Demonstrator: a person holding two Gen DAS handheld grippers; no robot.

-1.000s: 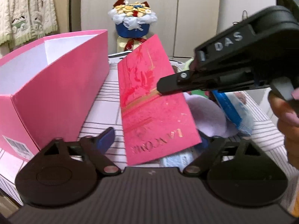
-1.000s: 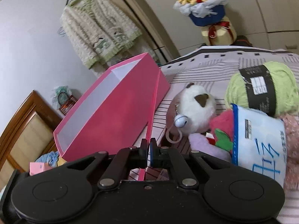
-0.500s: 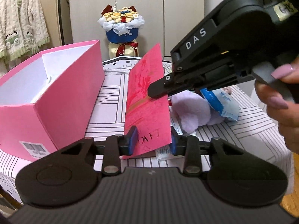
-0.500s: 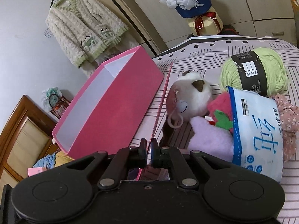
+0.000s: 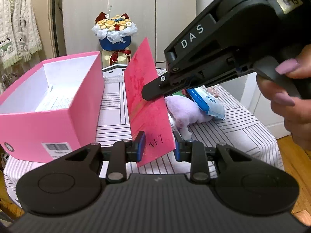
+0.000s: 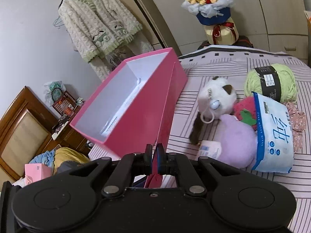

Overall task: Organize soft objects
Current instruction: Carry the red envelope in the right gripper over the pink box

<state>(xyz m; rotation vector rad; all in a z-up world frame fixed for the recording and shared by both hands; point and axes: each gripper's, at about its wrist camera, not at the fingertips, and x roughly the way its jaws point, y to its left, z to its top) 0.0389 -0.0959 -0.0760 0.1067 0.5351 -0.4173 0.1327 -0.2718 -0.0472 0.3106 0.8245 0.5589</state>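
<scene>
An open pink box [image 5: 58, 104] [image 6: 136, 104] stands on the striped table, white inside. My right gripper [image 6: 154, 160] is shut on a flat red card [image 5: 147, 104] [image 6: 165, 116] and holds it upright on edge beside the box. In the left wrist view the right gripper [image 5: 147, 95] pinches the card's middle. My left gripper [image 5: 159, 145] is open, its pads either side of the card's lower edge without touching. Soft things lie right of the card: a white plush [image 6: 217, 95], a purple plush [image 6: 237, 137], a red strawberry [image 6: 245, 110], green yarn [image 6: 270, 81].
A blue-white wipes pack [image 6: 272, 132] [image 5: 206, 103] leans on the plush pile. A floral scrunchie [image 6: 297, 124] lies at the far right. A flower bouquet [image 5: 114, 33] stands behind the table. A cardigan [image 6: 97, 23] hangs on the wall. Clutter lies left of the table.
The right gripper has turned the card more upright and edge-on. The left gripper has moved in and narrowed, so its pads now flank the card's lower edge.
</scene>
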